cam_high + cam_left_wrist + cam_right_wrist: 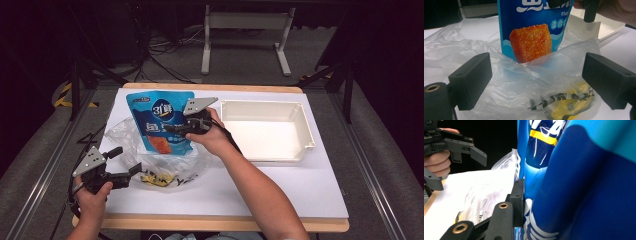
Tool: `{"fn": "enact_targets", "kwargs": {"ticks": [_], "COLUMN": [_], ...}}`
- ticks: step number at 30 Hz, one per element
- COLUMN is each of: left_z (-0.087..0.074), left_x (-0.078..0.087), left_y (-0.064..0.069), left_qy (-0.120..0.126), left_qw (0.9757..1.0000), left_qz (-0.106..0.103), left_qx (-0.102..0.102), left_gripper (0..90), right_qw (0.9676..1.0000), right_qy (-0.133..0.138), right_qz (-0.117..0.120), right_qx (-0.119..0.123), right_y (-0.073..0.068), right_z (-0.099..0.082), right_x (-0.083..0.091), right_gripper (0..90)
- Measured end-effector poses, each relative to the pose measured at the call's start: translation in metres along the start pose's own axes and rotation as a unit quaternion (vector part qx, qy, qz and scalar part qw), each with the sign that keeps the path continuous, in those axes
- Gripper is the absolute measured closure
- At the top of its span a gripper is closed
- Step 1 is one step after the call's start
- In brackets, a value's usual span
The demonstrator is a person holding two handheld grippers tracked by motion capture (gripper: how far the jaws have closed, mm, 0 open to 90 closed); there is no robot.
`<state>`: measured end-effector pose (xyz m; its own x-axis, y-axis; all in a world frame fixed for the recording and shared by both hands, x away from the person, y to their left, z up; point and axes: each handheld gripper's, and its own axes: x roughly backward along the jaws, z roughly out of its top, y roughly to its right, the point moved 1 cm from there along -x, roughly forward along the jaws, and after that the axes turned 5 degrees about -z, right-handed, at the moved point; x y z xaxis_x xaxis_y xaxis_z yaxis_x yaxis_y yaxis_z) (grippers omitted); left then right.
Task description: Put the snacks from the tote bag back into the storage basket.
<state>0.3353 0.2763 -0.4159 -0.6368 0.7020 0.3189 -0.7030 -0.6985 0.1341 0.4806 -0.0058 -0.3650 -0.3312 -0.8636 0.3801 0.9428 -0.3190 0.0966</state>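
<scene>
at the middle-left of the white surface (300, 185), blue snack pouch (162, 120) stands upright, lower end down inside the mouth of the clear plastic bag (150, 167). right gripper (181, 127) is clamped on the pouch's right edge, fingers (517, 197) closed on the blue film in the right gripper view. left gripper (131, 171) sits at the near-left rim of the bag, fingers (471, 80) spread wide, gripping nothing; bag film lies between them but apart from the pads. something yellow with black print (566, 105) lies at the bag's near end. white tray (300, 145) sits just right of the bag, nothing in it.

step in hand looks like moving the pouch through the bag mouth; can't tell in or out. to do it well: close left fingers on the near bag rim to pin it, keep the pouch vertical, move it straight along its length so the thin film doesn't drag or bunch. keep the right grip firm, the pouch is slick.
</scene>
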Motion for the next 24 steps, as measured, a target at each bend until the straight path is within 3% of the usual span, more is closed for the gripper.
{"fn": "enact_targets", "kwargs": {"ticks": [11,14,18,24], "left_z": [-0.001,-0.001,-0.001,-0.001], "left_x": [0.001,0.002,0.002,0.001], "left_y": [-0.002,-0.003,-0.004,-0.003], "left_qy": [0.002,0.003,0.005,0.006], "left_qw": [1.0000,1.0000,0.9999,0.9999], "left_qz": [0.000,0.000,-0.001,0.000], "left_qx": [0.008,0.009,0.014,0.014], "left_gripper": [9.9,10.0,10.0,10.0], "right_qw": [0.9998,0.9998,0.9997,0.9996], "right_qy": [0.003,0.010,0.012,0.010], "right_qz": [-0.020,-0.017,-0.018,-0.023], "right_qx": [-0.003,-0.007,0.012,0.017], "right_y": [-0.002,-0.003,-0.004,-0.004], "right_z": [0.009,0.018,0.033,0.048], "right_x": [-0.004,-0.001,0.006,0.014], "right_gripper": [68.2,68.6,68.8,69.1]}}
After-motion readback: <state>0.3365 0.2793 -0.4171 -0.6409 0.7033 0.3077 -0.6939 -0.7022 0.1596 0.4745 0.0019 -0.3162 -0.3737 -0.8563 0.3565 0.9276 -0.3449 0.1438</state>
